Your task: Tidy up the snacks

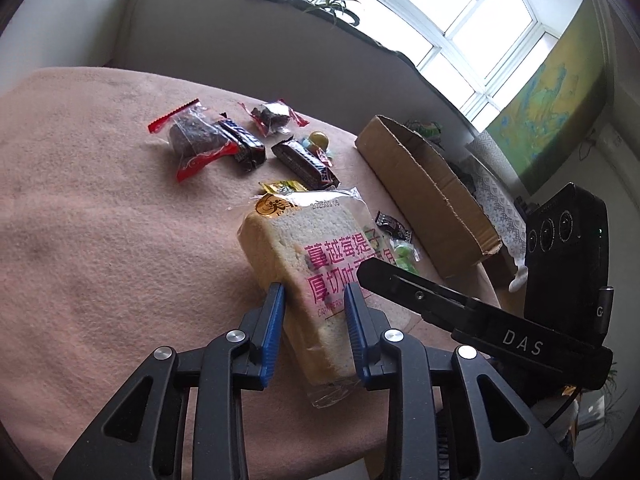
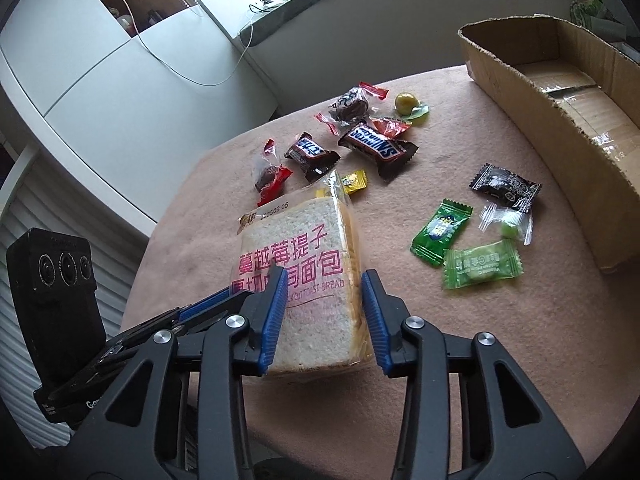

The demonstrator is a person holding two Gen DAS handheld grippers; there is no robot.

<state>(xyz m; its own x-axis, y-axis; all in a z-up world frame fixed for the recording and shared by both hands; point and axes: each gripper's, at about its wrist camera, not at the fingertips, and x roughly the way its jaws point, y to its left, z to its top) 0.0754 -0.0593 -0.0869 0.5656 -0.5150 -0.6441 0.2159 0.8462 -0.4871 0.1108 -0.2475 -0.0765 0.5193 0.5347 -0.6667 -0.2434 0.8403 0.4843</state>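
- Pink fuzzy cloth (image 2: pixel 480 340) covers the table; nap is coarse and matted.
- Far left of the pile: clear wrapper with red crimped ends (image 1: pixel 192 140), dark lumpy cake inside.
- Next to it, two glossy brown Snickers bars (image 2: pixel 376 146), pillow-shaped foil; a second red-ended cake (image 2: pixel 352 108) sits behind them.
- Round yellow-green candy (image 2: pixel 406 103) at the back edge of the pile.
- Small yellow twist sweet (image 2: pixel 354 181) just beyond the bread's sealed end.
- Bread (image 2: pixel 296 272): thick square toast slices in a clear crinkly bag with pink print, lying centre on the cloth.
- Left gripper (image 1: pixel 314 300): blue ribbed pads closed on the bread's near end, pressing both sides.
- Right gripper (image 2: pixel 325 292): blue pads on the same near end, one on the printed face, one on the crust side; looks clamped on the bag.
- Right of the bread: green sweets (image 2: pixel 440 232) in serrated film, one clear wrapper, one black sachet (image 2: pixel 506 188), all loose and apart.
- Far right: cardboard box (image 2: pixel 532 92), long, shallow, corrugated, torn rim, taped floor, on the cloth.
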